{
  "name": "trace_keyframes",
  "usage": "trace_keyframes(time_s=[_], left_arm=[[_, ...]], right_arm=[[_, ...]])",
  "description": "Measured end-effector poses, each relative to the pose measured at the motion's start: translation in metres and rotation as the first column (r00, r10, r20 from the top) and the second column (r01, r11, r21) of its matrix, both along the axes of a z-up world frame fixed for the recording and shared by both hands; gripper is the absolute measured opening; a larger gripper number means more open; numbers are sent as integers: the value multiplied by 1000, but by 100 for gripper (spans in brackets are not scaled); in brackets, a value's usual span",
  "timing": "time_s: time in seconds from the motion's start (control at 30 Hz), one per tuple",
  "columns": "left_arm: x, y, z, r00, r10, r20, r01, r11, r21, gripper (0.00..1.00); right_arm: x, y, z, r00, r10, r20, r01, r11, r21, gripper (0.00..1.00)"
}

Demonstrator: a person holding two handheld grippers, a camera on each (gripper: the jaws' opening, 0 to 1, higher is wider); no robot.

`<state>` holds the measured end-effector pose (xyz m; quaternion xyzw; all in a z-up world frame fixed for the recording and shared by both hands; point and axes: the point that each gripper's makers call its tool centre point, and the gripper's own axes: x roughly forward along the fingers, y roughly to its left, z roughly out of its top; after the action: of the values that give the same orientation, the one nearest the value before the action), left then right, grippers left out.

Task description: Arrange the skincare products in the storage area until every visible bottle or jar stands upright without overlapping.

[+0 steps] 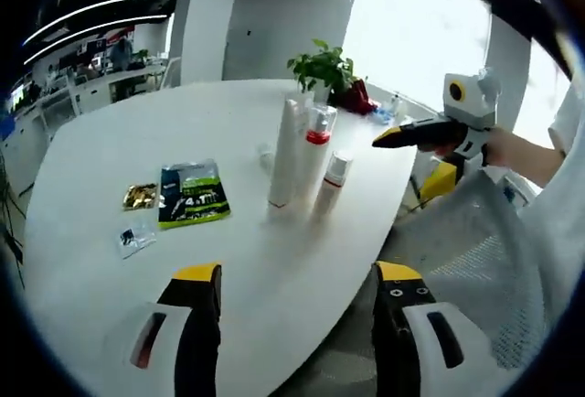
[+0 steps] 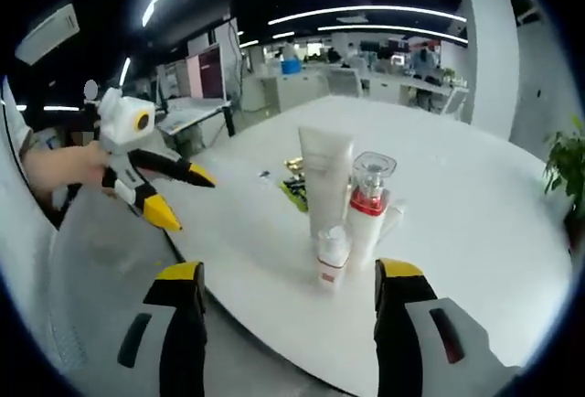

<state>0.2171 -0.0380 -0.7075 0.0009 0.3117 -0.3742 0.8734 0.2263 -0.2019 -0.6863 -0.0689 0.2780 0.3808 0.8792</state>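
Note:
Three products stand upright, close together, near the edge of the white table (image 1: 137, 123): a tall white tube (image 1: 285, 150), a clear bottle with a red collar (image 1: 316, 141) and a small white bottle with a red band (image 1: 334, 177). They appear again as the tube (image 2: 324, 177), the red-collared bottle (image 2: 368, 209) and the small bottle (image 2: 332, 255). My left gripper (image 1: 297, 273) is open and empty, short of the group. My right gripper (image 2: 288, 273) is open and empty too, off the table edge facing the bottles. Each gripper appears in the other's view, the right gripper (image 1: 407, 155) and the left gripper (image 2: 181, 196).
A green sachet pack (image 1: 192, 194), a gold packet (image 1: 139, 197) and a small clear bag (image 1: 135, 237) lie left of the bottles. A potted plant (image 1: 320, 68) and a red item (image 1: 356, 97) sit at the far edge. A grey mesh chair (image 1: 475, 232) stands beside the table.

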Motion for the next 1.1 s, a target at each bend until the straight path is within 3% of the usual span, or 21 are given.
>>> trace_keyframes(time_s=[0.2, 0.43, 0.8, 1.1], left_arm=[[-6, 20, 17, 997, 73, 1, -73, 996, -55, 66], [-13, 33, 26, 993, 115, -4, -115, 991, -73, 74], [-17, 51, 22, 986, 162, -46, -166, 982, -93, 88], [-31, 49, 20, 983, 166, -81, -174, 978, -110, 96]], right_arm=[[3, -3, 5, 999, -52, -4, 52, 998, 30, 79], [1, -3, 9, 997, -81, -12, 81, 996, 48, 82], [-5, -10, 10, 994, -105, -20, 106, 993, 54, 83], [-4, -10, 9, 993, -120, -8, 120, 991, 67, 84]])
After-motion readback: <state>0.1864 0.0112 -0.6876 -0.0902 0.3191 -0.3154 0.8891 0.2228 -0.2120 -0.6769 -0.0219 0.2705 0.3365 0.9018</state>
